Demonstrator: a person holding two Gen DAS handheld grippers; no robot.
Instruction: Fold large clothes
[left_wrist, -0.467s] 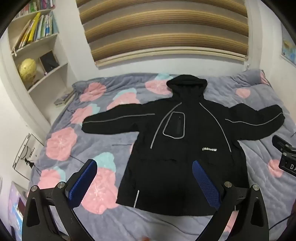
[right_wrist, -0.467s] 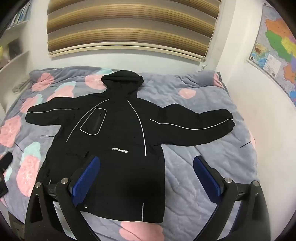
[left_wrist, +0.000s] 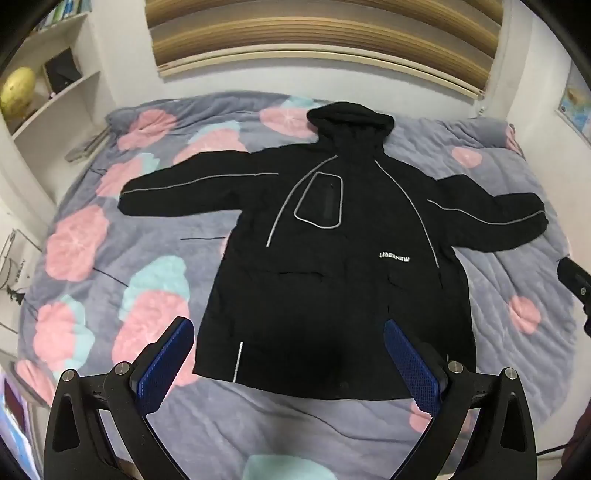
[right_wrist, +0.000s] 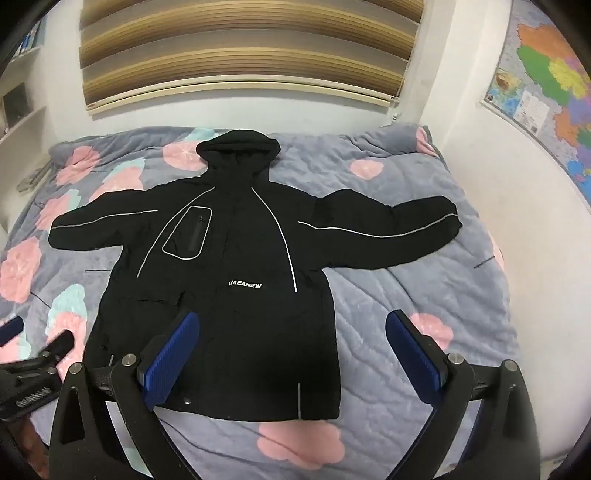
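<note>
Jacket (left_wrist: 332, 266) flat on bed (left_wrist: 110, 258), hood pointing away.

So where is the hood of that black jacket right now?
The hood lies at the far end of the black jacket, flat on the flowered bedspread, pointing toward the wall under the striped blind.

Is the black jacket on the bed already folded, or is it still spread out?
Spread out. The jacket lies flat on the bed, both sleeves stretched sideways and the hood at the top; no fold is visible.
</note>
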